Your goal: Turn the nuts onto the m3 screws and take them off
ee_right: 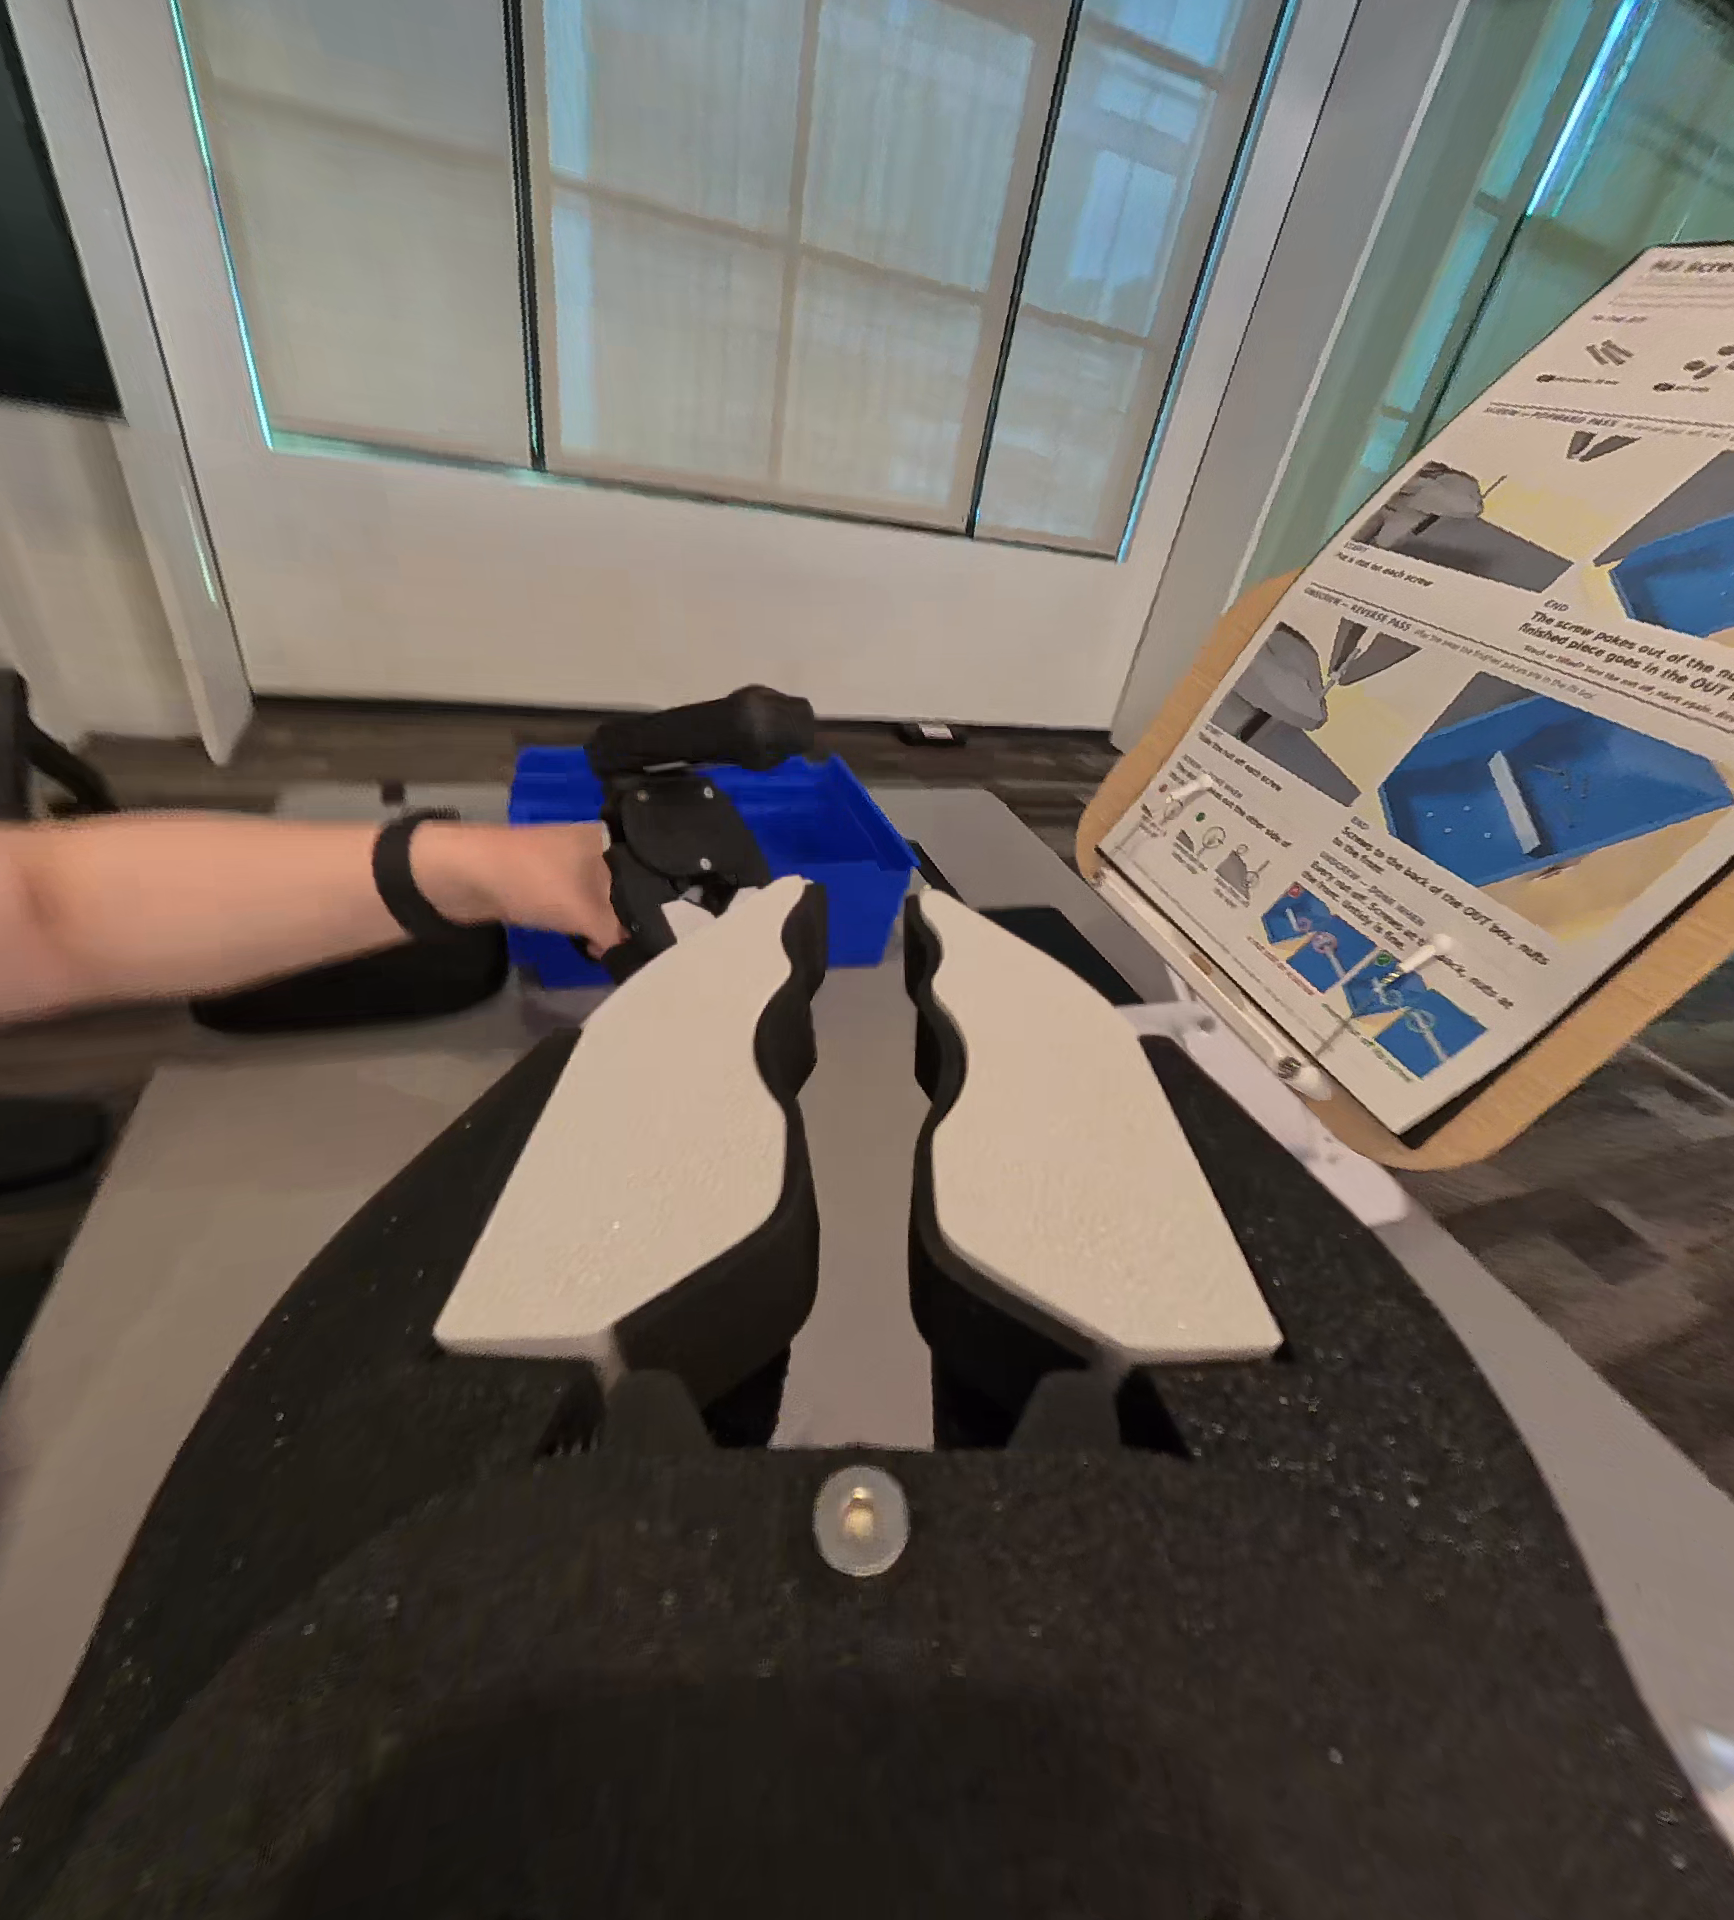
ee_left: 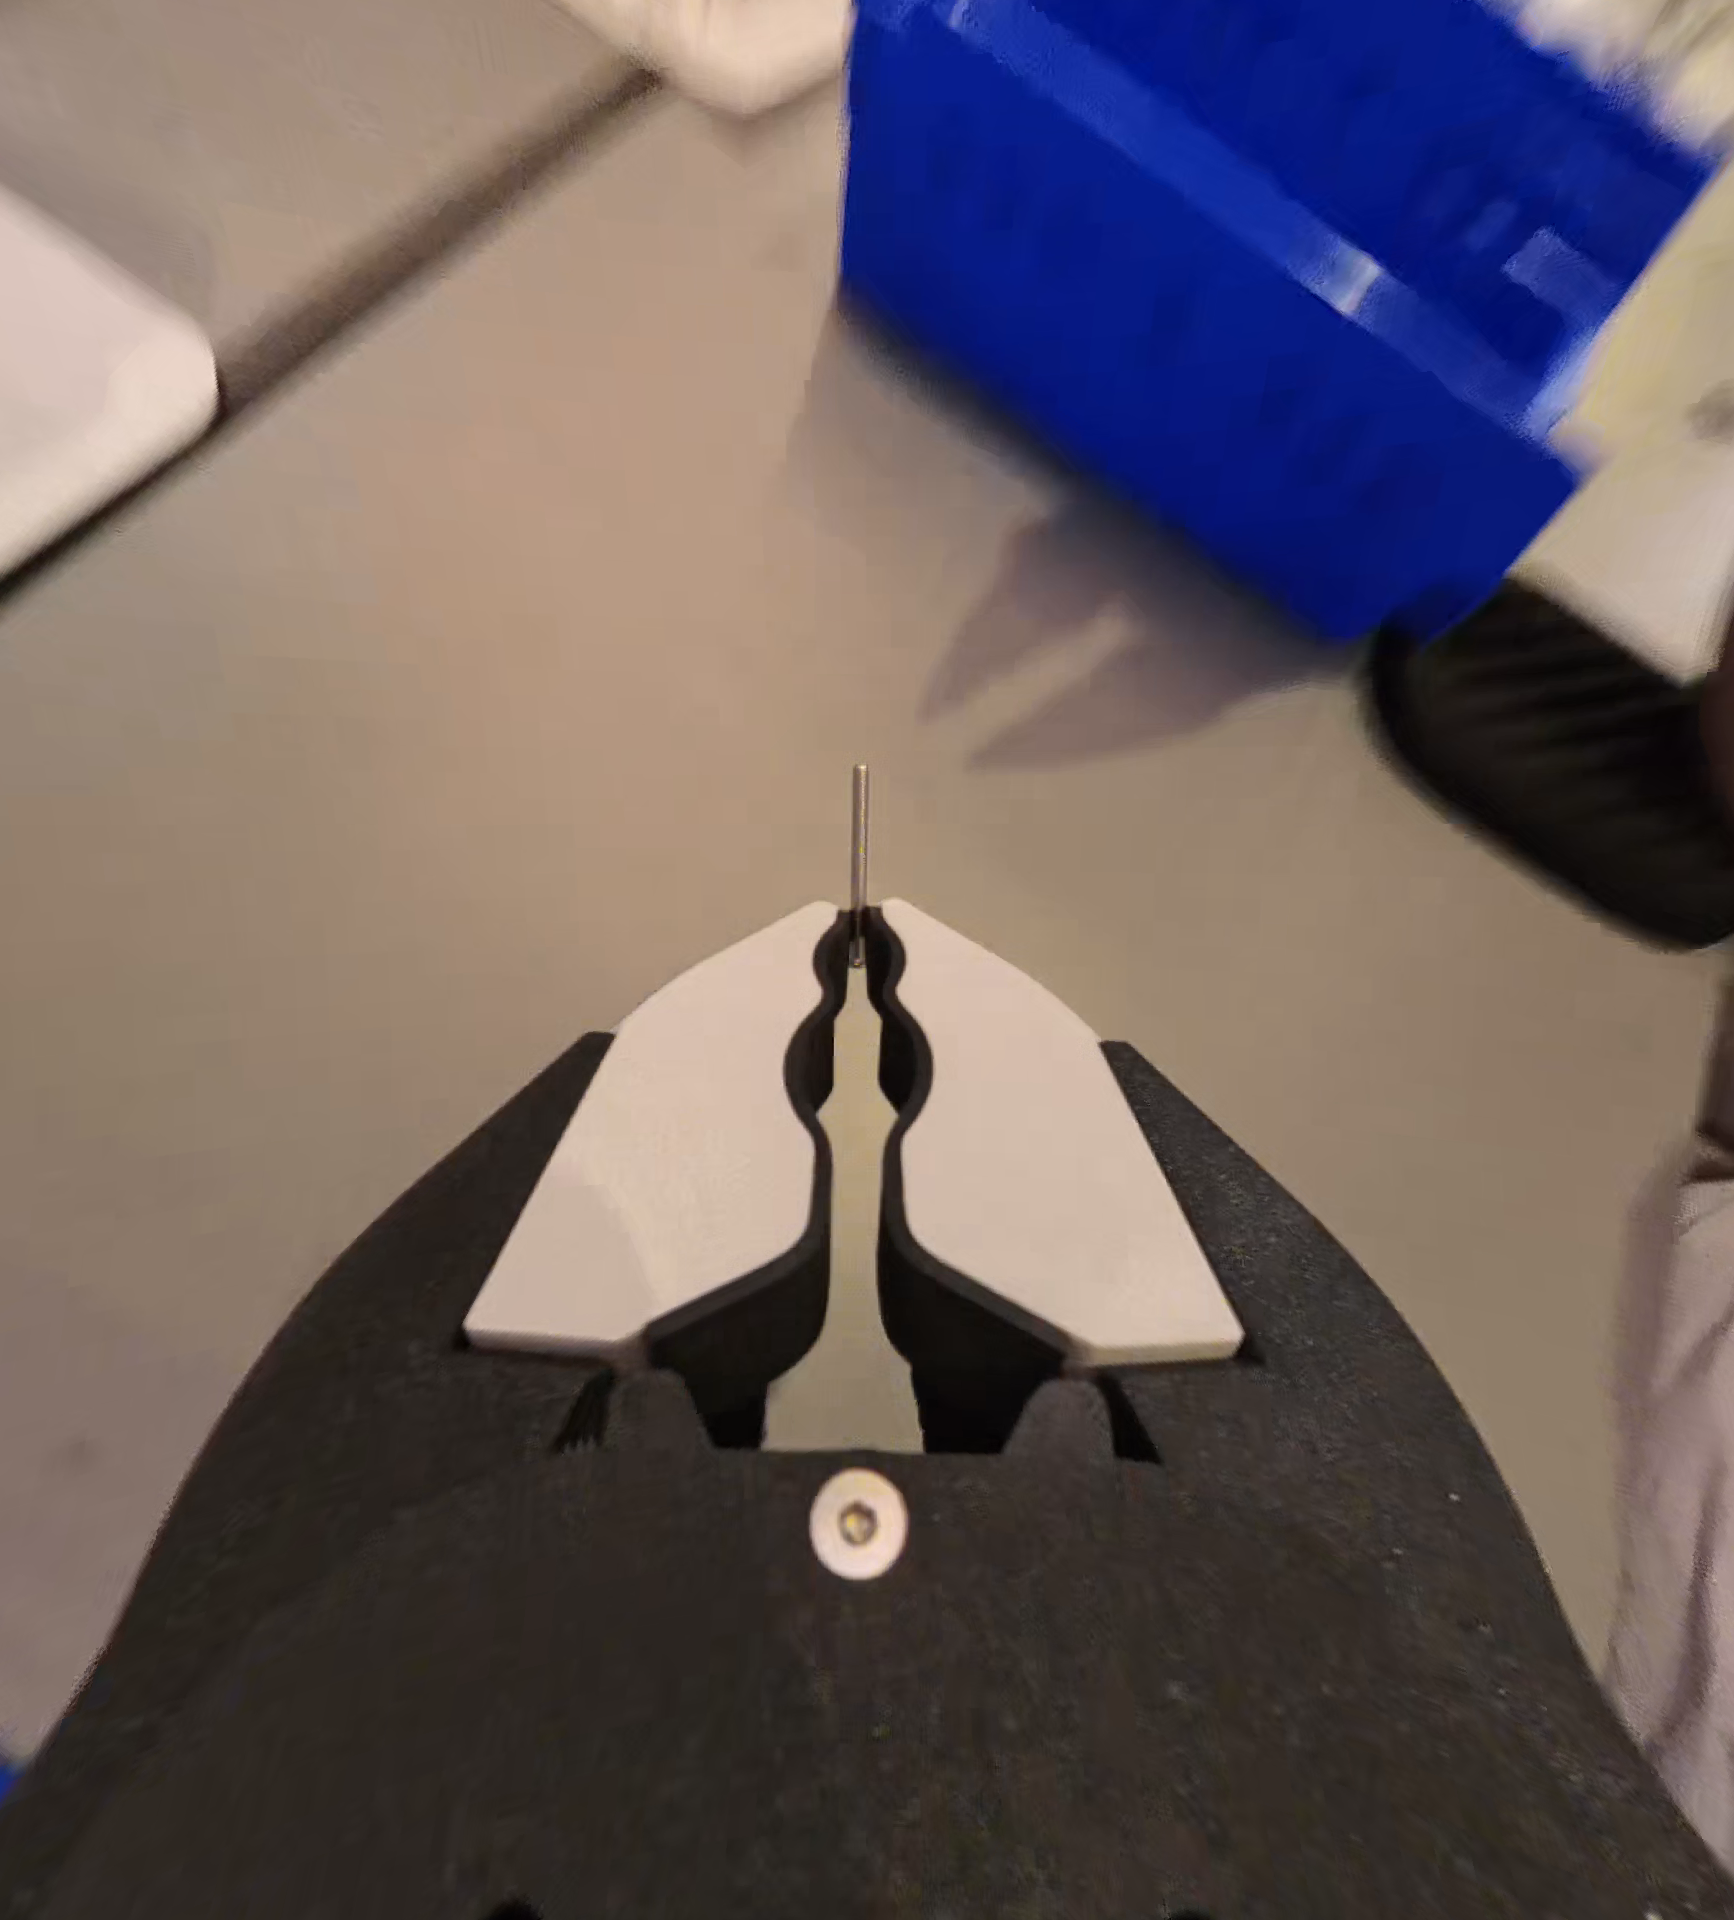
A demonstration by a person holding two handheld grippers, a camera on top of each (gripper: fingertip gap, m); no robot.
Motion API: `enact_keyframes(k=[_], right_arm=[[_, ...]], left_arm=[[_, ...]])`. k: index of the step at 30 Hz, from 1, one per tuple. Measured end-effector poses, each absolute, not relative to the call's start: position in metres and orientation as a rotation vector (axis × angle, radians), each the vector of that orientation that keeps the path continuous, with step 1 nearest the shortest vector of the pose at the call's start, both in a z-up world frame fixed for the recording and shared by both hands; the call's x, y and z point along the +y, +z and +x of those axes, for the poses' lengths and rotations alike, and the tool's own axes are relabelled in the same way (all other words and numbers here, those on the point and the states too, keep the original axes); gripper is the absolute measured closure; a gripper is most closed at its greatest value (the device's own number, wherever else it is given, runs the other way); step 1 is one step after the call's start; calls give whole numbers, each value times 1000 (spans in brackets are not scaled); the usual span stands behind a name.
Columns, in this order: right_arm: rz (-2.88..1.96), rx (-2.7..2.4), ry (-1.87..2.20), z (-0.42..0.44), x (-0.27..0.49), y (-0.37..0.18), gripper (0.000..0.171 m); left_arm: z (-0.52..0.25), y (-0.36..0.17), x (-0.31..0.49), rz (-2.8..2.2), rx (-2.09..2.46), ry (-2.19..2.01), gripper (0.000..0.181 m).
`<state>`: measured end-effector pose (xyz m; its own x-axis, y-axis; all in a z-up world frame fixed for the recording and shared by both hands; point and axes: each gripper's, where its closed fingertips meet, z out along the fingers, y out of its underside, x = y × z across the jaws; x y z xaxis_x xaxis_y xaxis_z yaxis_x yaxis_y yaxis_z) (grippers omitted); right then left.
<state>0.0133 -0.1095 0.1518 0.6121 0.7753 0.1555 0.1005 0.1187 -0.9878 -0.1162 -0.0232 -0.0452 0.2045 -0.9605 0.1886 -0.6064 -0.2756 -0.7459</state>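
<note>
My left gripper is shut on a thin silver screw that sticks straight out beyond the fingertips over the grey table. No nut shows on it. My right gripper is open and empty, held above the table. The left gripper also shows in the right wrist view, held by a hand in front of a blue bin. The blue bin also shows in the left wrist view at the upper right, blurred.
A white tray lies at the left. An instruction board leans on a stand at the right. A person's forearm with a black wristband reaches in from the left. A black cylinder sits at the right edge. Across from one pair of fingers to the other is roughly 25 cm. The black cylinder sits 30 cm or so from the ends of my left fingers.
</note>
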Motion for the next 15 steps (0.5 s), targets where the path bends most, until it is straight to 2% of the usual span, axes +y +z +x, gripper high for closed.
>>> enact_keyframes(k=[2, 6, 10, 15], right_arm=[[-1376, -738, 708, 5, -100, 152, 157], [-1350, -705, 886, -29, -87, 143, 140], [-1329, -718, 871, -58, -79, 131, 141], [-1331, -741, 935, -76, -81, 124, 146]], left_arm=[[-104, -9, -33, -1814, 1403, -1019, 179], [-86, 46, -53, -1565, 1354, -1195, 179], [-80, 75, -69, -1420, 1300, -1362, 179], [-83, 86, -79, -1342, 1272, -1543, 179]])
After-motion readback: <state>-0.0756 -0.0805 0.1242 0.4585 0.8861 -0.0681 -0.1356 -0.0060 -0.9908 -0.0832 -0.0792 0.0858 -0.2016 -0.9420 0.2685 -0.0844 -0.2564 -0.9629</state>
